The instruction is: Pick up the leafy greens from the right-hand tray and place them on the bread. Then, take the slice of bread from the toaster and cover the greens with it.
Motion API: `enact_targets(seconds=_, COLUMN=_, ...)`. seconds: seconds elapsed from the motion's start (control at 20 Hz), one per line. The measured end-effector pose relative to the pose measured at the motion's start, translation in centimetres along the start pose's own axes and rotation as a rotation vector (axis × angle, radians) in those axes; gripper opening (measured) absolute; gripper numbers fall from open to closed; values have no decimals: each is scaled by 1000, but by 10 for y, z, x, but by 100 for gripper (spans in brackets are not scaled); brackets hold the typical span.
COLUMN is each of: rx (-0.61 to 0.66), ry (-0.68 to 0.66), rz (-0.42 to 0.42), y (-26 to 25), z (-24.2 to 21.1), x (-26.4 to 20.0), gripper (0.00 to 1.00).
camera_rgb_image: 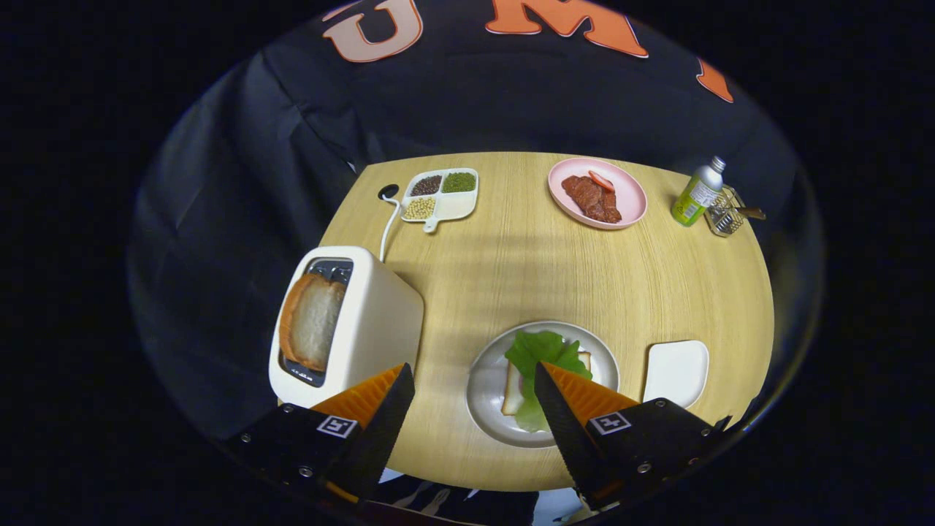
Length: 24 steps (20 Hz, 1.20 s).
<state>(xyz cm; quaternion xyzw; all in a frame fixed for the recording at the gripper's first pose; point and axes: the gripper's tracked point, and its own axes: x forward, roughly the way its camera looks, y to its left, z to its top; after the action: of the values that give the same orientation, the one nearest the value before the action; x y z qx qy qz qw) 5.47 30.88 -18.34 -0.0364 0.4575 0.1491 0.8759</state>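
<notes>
The leafy greens [539, 358] lie on a slice of bread [513, 398] on a round grey plate [488, 380], just ahead of my right finger, which hides part of them. A cream toaster [369, 321] stands just beyond my left finger, with a slice of bread [313, 320] sticking up out of its slot. The small white tray [676, 371] to the right of the plate holds nothing. My gripper [473, 376] hangs above the table's near edge, open, with nothing between its fingers.
At the far side of the round wooden table [526, 263] are a white divided dish of beans [441, 195], a pink plate with meat [597, 193], a green bottle [696, 193] and a small wire basket [724, 212]. The toaster's white cord [387, 226] runs to a hole in the table.
</notes>
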Motion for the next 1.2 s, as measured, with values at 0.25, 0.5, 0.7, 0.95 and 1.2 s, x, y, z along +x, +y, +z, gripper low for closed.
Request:
enact_targets(seconds=0.25, rx=-31, ry=-23, rz=22, y=43, z=21, x=-7, gripper=99)
enact_targets(seconds=0.5, rx=-47, ry=-24, rz=57, y=92, z=34, x=-5, gripper=99)
enact_targets(seconds=0.7, rx=-74, ry=-4, rz=56, y=119, z=38, x=11, gripper=99)
enact_targets(seconds=0.95, rx=-91, ry=49, rz=20, y=130, z=34, x=40, gripper=96)
enact_targets(seconds=1.2, rx=-88, ry=61, rz=-10, y=131, z=33, x=50, gripper=69)
